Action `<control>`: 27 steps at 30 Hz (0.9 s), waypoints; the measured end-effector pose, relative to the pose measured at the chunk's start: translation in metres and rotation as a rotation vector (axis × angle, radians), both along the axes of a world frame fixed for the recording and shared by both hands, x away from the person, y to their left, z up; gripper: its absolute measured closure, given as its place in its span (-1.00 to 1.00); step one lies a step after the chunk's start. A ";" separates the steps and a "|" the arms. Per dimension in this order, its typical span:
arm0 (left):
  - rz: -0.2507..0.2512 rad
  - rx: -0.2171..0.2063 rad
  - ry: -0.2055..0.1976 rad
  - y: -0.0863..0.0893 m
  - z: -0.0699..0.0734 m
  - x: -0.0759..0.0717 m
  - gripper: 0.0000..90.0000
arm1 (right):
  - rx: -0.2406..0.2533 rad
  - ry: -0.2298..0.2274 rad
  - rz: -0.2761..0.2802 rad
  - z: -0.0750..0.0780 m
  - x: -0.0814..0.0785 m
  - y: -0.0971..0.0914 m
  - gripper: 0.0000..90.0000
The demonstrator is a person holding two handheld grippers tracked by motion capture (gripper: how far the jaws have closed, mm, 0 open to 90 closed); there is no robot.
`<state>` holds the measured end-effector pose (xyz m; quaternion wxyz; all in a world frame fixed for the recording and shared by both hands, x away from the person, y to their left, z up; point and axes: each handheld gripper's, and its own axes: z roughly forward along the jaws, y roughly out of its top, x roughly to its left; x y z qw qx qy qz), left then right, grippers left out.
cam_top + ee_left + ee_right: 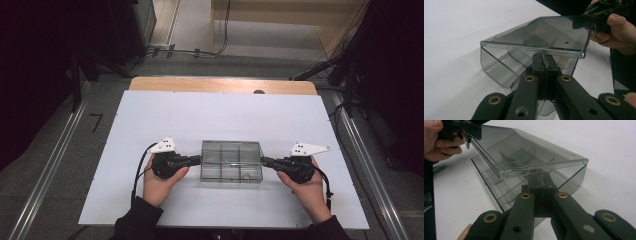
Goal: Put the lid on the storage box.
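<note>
One smoky clear box (231, 161) is gripped at both ends by two clenched grippers, left gripper (198, 159) and right gripper (263, 161).

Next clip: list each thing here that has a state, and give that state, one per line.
Clear compartment box: lid down, resting on the white table sheet, gripped at both ends.
Left gripper: shut on the box's left end.
Right gripper: shut on the box's right end.
Small item inside the box: loose in a front compartment; too small to identify.

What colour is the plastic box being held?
Smoky grey, see-through box; clearest in the right gripper view.
</note>
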<state>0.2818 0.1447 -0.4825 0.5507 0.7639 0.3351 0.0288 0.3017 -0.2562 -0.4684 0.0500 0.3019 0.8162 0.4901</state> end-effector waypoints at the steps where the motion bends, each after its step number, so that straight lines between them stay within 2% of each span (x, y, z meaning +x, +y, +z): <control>1: -0.002 0.006 0.001 0.000 -0.001 0.000 1.00 | -0.006 0.001 0.005 -0.001 0.000 0.000 0.96; 6: -0.012 0.040 0.016 -0.001 -0.004 0.001 1.00 | -0.035 0.001 0.020 -0.006 -0.001 0.002 0.96; 17: -0.035 0.079 0.051 -0.001 -0.008 0.003 1.00 | -0.094 -0.005 0.041 -0.010 -0.002 0.004 0.96; 27: -0.046 0.099 0.069 0.000 -0.010 0.005 1.00 | -0.113 0.002 0.057 -0.010 -0.002 0.000 0.96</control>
